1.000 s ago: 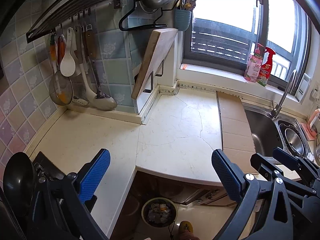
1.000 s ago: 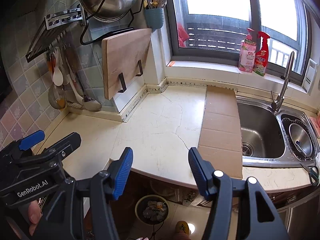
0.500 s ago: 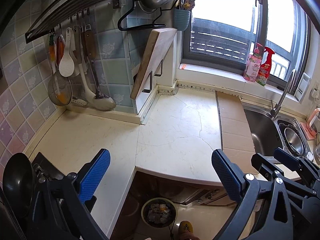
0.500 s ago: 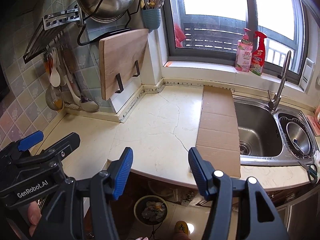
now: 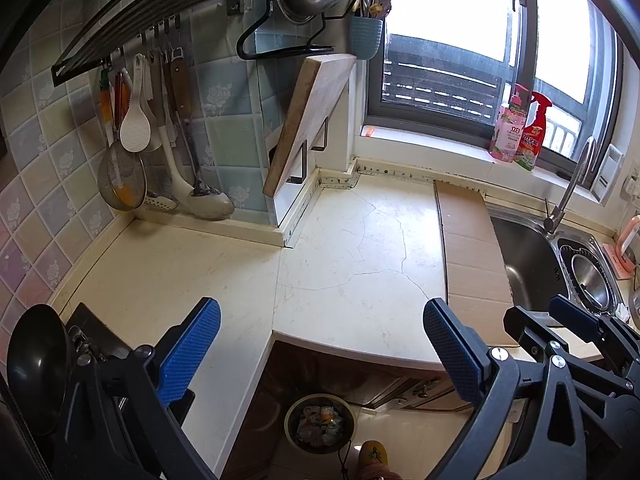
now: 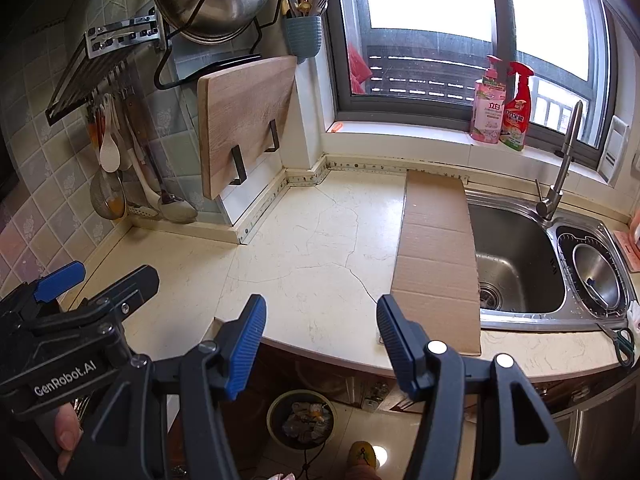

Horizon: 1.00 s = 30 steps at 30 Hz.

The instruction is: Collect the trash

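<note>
A round trash bin [image 5: 320, 424] [image 6: 302, 418] full of crumpled scraps stands on the floor below the counter's curved front edge. A flat strip of cardboard [image 5: 472, 256] [image 6: 438, 256] lies on the cream counter beside the sink. My left gripper [image 5: 320, 336] hovers over the counter edge with its blue pads wide apart and nothing between them. My right gripper [image 6: 320, 332] is open too, empty, above the same edge just left of the cardboard. The left gripper's body [image 6: 68, 312] shows at the left of the right wrist view, and the right gripper's body [image 5: 580, 332] at the right of the left wrist view.
A steel sink [image 6: 516, 260] with a tap [image 6: 560, 176] lies right of the cardboard. Two bottles [image 6: 500, 108] stand on the windowsill. A wooden board [image 6: 240, 128] leans on the wall; utensils [image 5: 152, 148] hang at the left. A black pan [image 5: 36, 368] sits at the near left. Scissors [image 6: 620, 340] lie at the right edge.
</note>
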Each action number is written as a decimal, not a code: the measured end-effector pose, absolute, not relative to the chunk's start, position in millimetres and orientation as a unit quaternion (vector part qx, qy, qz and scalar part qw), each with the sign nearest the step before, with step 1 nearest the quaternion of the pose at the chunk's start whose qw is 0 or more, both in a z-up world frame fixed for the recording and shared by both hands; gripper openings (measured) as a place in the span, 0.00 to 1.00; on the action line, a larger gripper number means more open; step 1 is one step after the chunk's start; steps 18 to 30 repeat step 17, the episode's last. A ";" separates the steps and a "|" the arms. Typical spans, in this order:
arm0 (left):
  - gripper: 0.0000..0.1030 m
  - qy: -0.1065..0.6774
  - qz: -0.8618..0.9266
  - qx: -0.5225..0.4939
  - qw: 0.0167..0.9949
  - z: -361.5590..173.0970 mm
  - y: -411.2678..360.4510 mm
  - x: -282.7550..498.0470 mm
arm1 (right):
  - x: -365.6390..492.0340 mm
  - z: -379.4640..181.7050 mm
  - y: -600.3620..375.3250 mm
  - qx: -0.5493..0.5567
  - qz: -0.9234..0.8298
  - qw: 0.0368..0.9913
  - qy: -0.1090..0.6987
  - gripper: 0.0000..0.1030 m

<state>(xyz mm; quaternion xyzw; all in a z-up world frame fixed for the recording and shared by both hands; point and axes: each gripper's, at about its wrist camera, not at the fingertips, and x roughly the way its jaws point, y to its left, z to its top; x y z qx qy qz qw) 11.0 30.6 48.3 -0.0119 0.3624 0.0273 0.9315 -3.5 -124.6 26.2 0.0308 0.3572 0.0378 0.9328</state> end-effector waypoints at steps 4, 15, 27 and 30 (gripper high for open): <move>0.98 0.363 0.027 -0.012 0.932 48.0 30.9 12.5 | -3.6 26.3 -125.4 0.028 0.038 0.933 0.357 0.56; 0.98 0.363 0.025 -0.008 0.931 46.8 32.1 20.8 | 13.0 27.2 -138.5 0.020 0.048 0.931 0.360 0.56; 0.98 0.365 0.024 -0.007 0.931 46.7 31.7 25.5 | 18.1 27.0 -140.0 0.019 0.050 0.930 0.362 0.56; 0.98 0.365 0.024 -0.007 0.931 46.7 31.7 25.5 | 18.1 27.0 -140.0 0.019 0.050 0.930 0.362 0.56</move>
